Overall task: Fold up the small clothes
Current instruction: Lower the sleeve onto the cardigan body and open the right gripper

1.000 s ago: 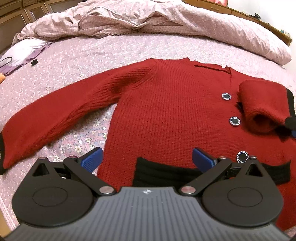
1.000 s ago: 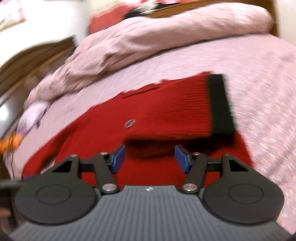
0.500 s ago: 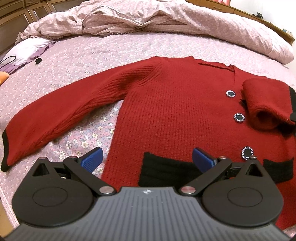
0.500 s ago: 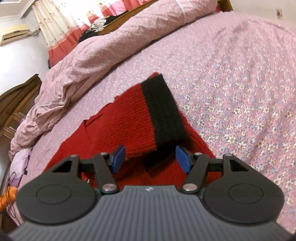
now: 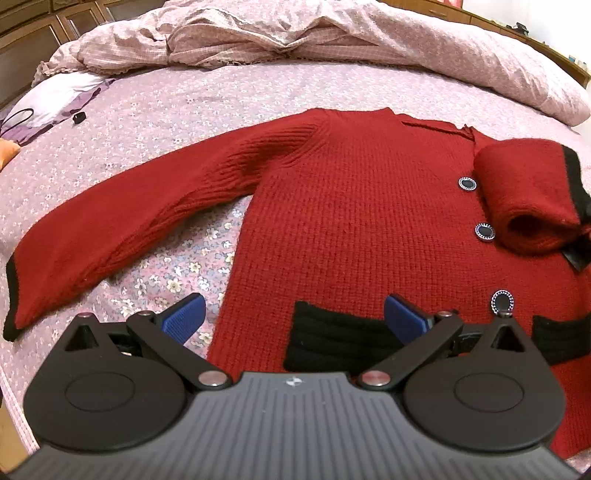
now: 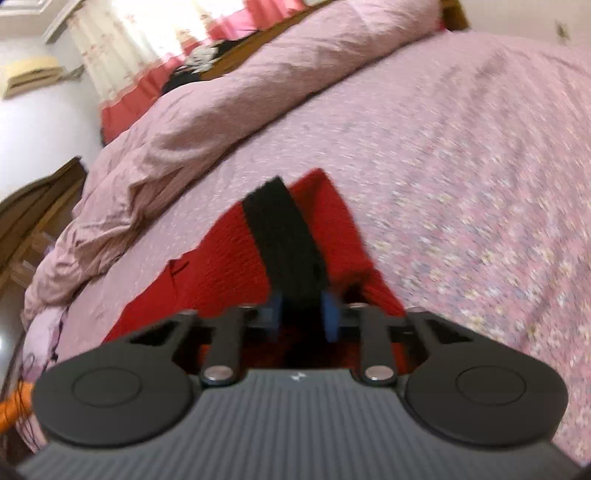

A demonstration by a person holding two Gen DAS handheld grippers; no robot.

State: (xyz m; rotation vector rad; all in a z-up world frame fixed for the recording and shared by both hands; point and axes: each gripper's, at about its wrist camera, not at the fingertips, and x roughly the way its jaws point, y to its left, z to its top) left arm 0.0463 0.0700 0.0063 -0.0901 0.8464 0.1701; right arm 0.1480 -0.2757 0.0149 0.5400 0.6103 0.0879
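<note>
Right gripper: jaws have just been closing; the blue pads now pinch the black cuff of the folded-over sleeve.
Right fingers: drawn close together, the cuff fabric filling the narrow gap between them.
Cuff position: rises from between the pads and runs away toward the far side, tilted slightly left; red knit on both sides of it.
Folded sleeve: lies doubled over the right chest of the garment, just right of the upper two buttons; its black cuff sits at the far-right edge of the left wrist view.
Left gripper: jaws spread wide, nothing between the pads.
Left fingers: the left pad hangs over the bedsheet just off the garment's left hem edge; the right pad is over the red body near the lowest button.
Black pocket band: lies between the two left pads, partly hidden by the gripper body.
Red cardigan: spread flat, front up, on the bed; three dark round buttons down the right of the front.
Other sleeve: stretched out to the left, unfolded, black cuff at its near-left end.
Bedsheet: pink floral, under the garment.
Duvet: crumpled along the far side of the bed.
</note>
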